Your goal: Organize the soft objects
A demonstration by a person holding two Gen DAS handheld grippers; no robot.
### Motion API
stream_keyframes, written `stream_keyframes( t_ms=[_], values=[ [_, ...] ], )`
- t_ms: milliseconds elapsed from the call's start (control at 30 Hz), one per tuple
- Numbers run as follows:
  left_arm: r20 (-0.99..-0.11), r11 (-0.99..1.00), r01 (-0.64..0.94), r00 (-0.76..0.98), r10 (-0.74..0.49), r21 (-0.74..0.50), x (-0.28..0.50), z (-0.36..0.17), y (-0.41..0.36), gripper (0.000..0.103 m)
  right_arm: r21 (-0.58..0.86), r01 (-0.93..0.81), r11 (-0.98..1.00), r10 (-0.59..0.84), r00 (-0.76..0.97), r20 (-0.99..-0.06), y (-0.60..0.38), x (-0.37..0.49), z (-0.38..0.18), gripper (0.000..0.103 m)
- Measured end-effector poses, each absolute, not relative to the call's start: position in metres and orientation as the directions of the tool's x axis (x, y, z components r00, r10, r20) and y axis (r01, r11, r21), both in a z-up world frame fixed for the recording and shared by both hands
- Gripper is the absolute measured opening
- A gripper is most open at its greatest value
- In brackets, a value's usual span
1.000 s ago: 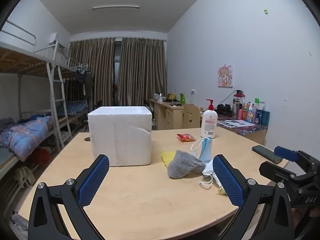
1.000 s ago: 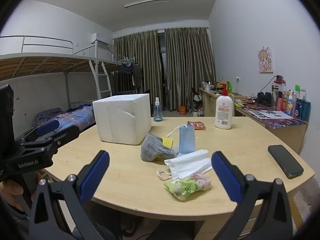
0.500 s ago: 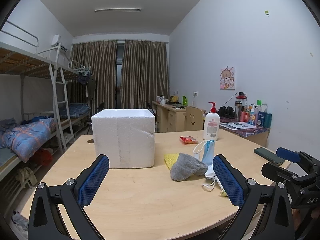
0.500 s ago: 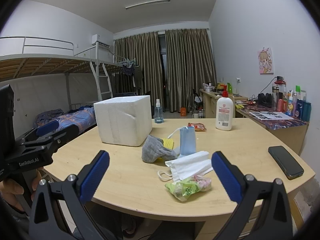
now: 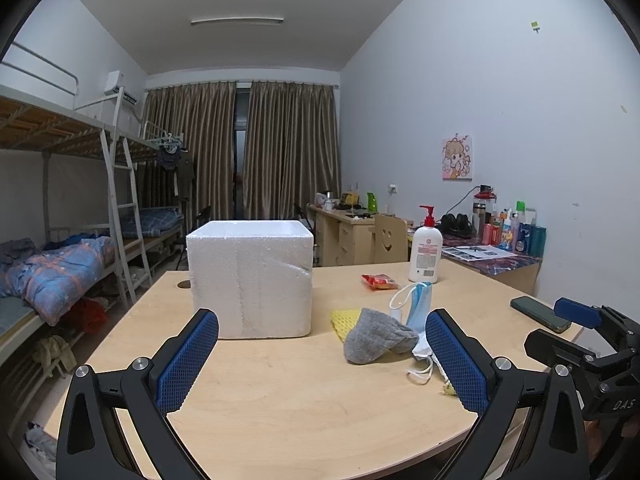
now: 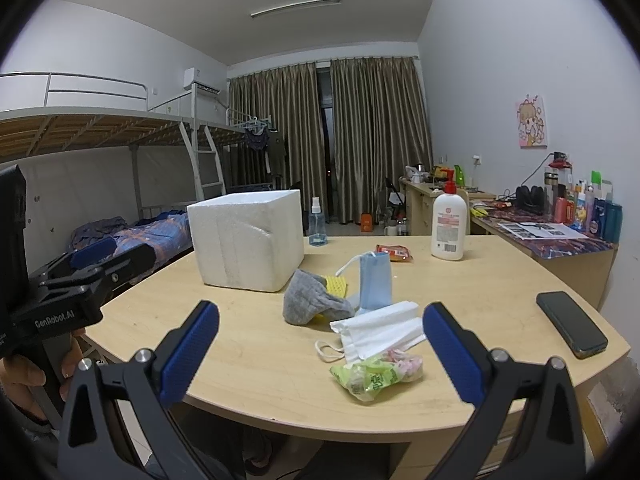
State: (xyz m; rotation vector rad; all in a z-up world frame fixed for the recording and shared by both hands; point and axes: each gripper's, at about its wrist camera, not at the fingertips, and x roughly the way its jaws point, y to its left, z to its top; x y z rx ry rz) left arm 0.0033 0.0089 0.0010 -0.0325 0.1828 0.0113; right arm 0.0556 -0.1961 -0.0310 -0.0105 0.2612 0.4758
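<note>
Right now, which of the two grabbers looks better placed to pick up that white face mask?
Probably the right gripper: the white mask lies just ahead between its open fingers. For the left gripper, the mask is mostly hidden behind its right finger, off to the side.

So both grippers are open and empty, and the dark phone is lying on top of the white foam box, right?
Not quite. The dark phone lies flat on the wooden table near its right edge, well away from the white foam box, as the right wrist view shows. The left gripper and right gripper are open and empty.
</note>
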Motion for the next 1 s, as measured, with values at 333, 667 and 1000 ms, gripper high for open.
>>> stream_keyframes(
  t_ms=[333,667,1000],
  values=[
    [-0.189,1.0,-0.01,0.982,0.005,-0.027,0.0039,0.0029,0.0082,0.103,0.054,-0.455,0.889,0.453,0.856,-0.248,-0.1974,0.0552,-0.0306,0.103],
    [-0.192,1.0,-0.001,0.981,-0.003,-0.024,0.0063,0.0028,0.0059,0.103,0.056,-0.451,0.891,0.45,0.858,-0.248,-0.1992,0.0561,-0.03,0.103],
    [-0.194,1.0,0.0,0.981,-0.005,-0.026,0.0065,0.0016,0.0059,0.103,0.056,-0.446,0.893,0.445,0.86,-0.25,-0.2001,0.0563,-0.0289,0.103]
  ],
)
